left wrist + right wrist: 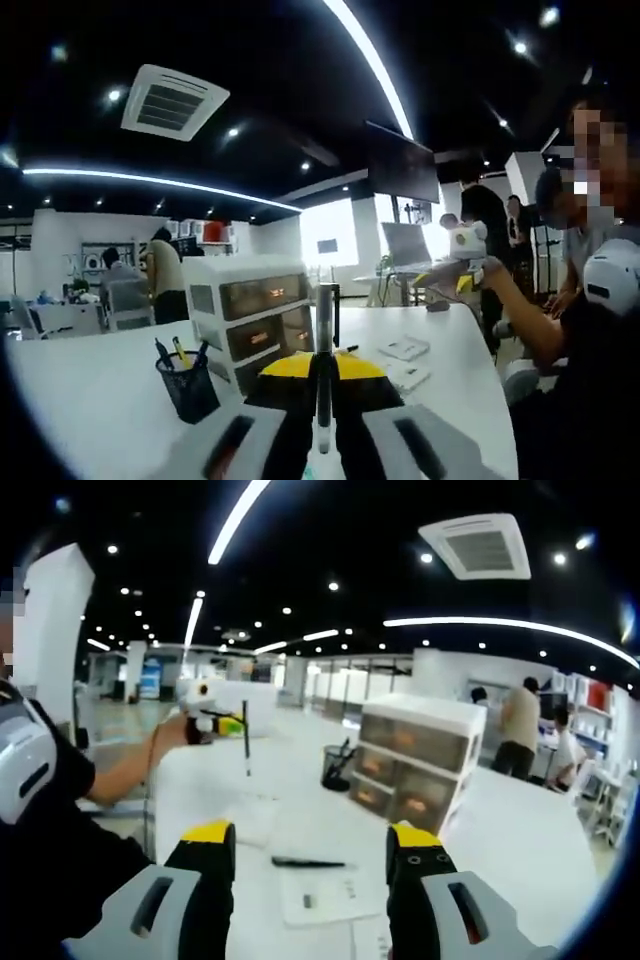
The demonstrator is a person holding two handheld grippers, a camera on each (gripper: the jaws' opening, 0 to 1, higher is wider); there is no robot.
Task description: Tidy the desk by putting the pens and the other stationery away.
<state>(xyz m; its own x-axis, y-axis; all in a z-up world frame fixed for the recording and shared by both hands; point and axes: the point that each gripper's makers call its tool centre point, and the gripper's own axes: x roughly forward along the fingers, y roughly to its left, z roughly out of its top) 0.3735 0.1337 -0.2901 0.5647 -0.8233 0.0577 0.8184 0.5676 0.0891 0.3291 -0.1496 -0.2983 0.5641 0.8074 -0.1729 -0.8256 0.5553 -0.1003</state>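
Note:
My left gripper (323, 365) is shut on a dark pen (324, 330) that stands upright between its yellow tips. In the right gripper view that same gripper (225, 723) is held up over the white desk (520, 830), with the pen (246, 742) hanging down from it. A black mesh pen holder (187, 387) with several pens stands left of the left gripper's jaws. My right gripper (312, 835) is open above a black pen (308, 862) lying flat on the desk. Further back stands the pen holder (338, 768).
A white drawer unit (250, 310) stands behind the holder, also seen as the drawer unit (420, 765). Paper sheets (320, 895) lie under the right gripper, and small cards (405, 350) lie on the desk. A person's arm (520, 320) holds the right gripper (465, 250). People stand in the background.

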